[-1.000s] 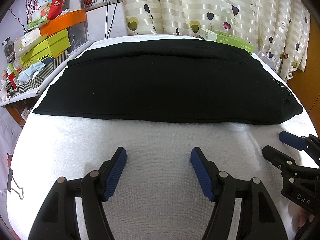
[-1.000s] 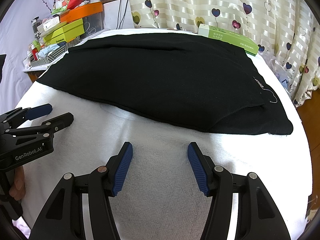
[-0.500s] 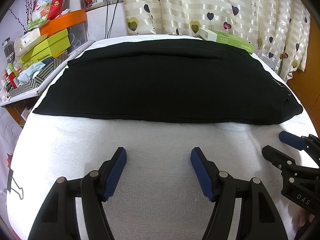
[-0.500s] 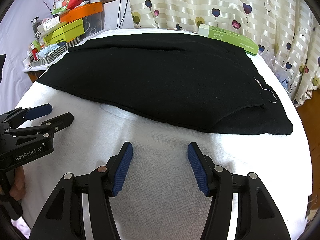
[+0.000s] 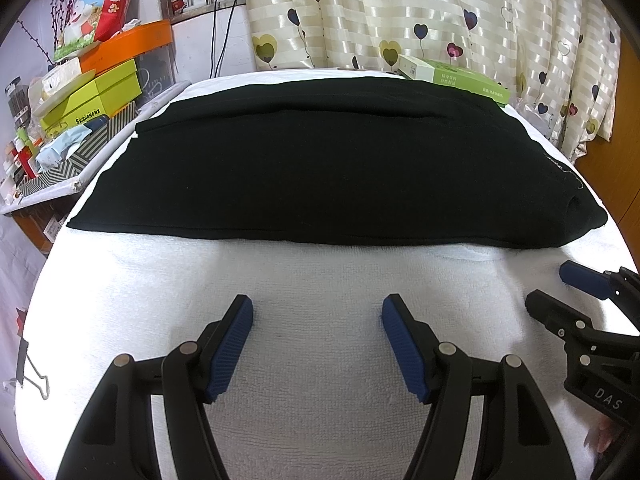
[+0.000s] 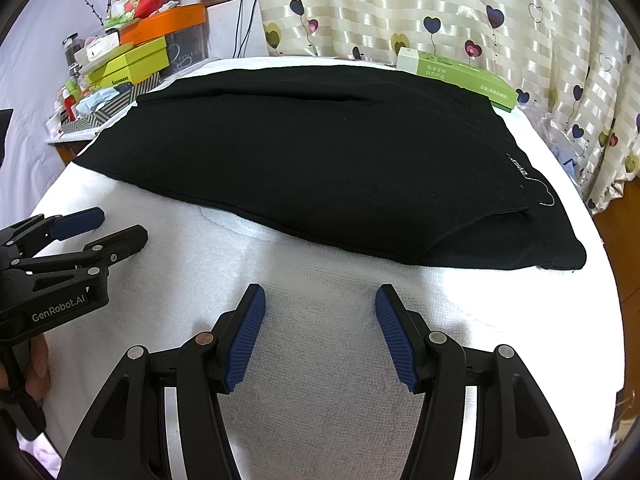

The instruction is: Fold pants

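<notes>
Jaws of left gripper and right gripper spread wide, empty, above white towel near bench front edge, short of black pants.

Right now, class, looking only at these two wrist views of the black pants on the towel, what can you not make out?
- Pants layers: both views show flat black cloth; folds beneath are hidden.
- White lettering at the waistband: too small to read.
- Right tongs in the left view: cut off by the frame edge.
- Green box: partly behind the pants, its print too small.
- Towel edges: lost at the fisheye rim.
</notes>
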The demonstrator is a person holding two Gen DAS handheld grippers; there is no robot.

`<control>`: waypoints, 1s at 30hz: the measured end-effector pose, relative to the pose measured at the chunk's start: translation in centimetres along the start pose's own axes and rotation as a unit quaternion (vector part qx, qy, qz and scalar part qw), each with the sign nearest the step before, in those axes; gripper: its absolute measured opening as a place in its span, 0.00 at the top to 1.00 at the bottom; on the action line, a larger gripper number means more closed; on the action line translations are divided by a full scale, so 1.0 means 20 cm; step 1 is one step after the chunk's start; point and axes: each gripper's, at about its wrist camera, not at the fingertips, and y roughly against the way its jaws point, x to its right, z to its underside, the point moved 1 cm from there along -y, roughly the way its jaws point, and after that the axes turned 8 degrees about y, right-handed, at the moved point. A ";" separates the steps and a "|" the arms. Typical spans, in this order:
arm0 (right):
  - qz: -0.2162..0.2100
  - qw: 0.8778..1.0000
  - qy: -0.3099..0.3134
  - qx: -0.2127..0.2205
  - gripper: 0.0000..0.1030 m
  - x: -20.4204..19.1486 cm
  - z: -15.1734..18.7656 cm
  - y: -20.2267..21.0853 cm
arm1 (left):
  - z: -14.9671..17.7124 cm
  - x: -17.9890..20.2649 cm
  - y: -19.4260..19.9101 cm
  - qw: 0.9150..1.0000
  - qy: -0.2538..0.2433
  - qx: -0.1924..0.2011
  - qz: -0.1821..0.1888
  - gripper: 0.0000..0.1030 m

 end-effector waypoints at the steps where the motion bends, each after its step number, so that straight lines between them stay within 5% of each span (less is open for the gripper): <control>1: 0.000 1.000 0.000 0.000 0.43 0.00 0.00 0.00 | 0.00 0.00 0.00 1.000 0.000 0.000 0.000 0.32; 18: -0.017 0.999 0.025 0.017 0.43 -0.02 -0.04 0.10 | -0.01 0.00 0.01 1.000 0.004 -0.007 -0.004 0.33; 30: -0.053 0.995 0.068 0.059 0.43 0.10 -0.41 0.05 | -0.29 -0.03 0.08 0.999 -0.010 0.034 0.020 0.33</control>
